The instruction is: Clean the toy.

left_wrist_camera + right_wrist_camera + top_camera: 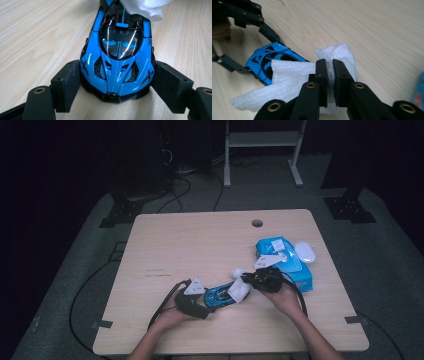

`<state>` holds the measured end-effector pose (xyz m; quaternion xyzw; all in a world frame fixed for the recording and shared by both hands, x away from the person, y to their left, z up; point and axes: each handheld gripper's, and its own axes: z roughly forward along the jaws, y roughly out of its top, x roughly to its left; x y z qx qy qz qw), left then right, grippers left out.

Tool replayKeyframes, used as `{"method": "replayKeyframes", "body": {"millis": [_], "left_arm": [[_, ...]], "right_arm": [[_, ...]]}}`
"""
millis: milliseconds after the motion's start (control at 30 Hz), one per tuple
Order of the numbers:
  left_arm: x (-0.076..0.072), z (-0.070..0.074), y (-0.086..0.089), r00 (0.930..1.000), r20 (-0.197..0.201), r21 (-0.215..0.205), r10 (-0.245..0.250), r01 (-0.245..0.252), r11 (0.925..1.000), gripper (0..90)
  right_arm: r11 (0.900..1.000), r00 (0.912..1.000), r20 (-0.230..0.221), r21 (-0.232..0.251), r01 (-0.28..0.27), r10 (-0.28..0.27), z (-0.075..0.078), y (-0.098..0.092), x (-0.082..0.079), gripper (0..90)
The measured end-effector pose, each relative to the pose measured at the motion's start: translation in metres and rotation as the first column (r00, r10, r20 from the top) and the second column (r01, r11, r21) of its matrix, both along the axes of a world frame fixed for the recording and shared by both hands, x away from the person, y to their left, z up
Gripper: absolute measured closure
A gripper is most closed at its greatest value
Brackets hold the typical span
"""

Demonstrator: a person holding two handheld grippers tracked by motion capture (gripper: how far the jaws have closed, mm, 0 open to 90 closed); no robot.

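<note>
Two grippers share the work here, one steadying and one wiping. The left gripper (pixel 200 301) clamps its padded black jaws on the flanks of a glossy blue and black toy sports car (pixel 117 56), near the nose, so the car sits pinned on the pale wooden table (pixel 200 240) and cannot roll while it is rubbed. The car lies near the front edge of the table, between the two hands, its far end pointing towards the right gripper (pixel 245 281).

That right gripper has its jaws pinched almost together on a crumpled white wet wipe (pixel 294 80), gripping it by a fold so that loose cloth hangs free and drapes over the car's rear bodywork; held this way, the soft part meets the paint rather than the hard jaws.

Just beyond the right hand lies a blue soft pack of wipes (pixel 285 260), close enough for a fresh sheet, with a white oval lid-like object (pixel 305 252) touching its far side.
</note>
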<state>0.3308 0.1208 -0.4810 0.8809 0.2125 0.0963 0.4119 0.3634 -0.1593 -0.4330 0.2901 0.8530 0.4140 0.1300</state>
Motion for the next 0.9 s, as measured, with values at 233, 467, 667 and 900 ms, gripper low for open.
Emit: {"method": "replayKeyframes", "body": {"millis": [233, 467, 667, 900], "left_arm": [[0.0, 0.0, 0.0, 1.0, -0.004, -0.007, 0.007, -0.007, 1.0, 24.9], [0.0, 0.001, 0.0, 1.0, -0.006, 0.007, 0.005, -0.005, 1.0, 24.8], [0.0, 0.0, -0.001, 1.0, -0.008, 0.002, 0.005, -0.005, 1.0, 24.8], [0.001, 0.0, -0.001, 1.0, -0.004, 0.005, 0.001, -0.001, 1.0, 24.8]], "right_arm": [[1.0, 0.9997, -0.021, -0.014, -0.009, 0.009, -0.015, 0.0, -0.001, 82.7], [0.999, 0.9989, -0.038, -0.031, -0.029, 0.028, -0.01, -0.018, -0.019, 82.7], [0.998, 0.9971, -0.053, -0.003, -0.055, 0.055, -0.015, -0.001, -0.015, 82.6], [0.998, 0.9961, -0.061, -0.005, -0.064, 0.064, -0.016, -0.002, -0.017, 82.6]]}}
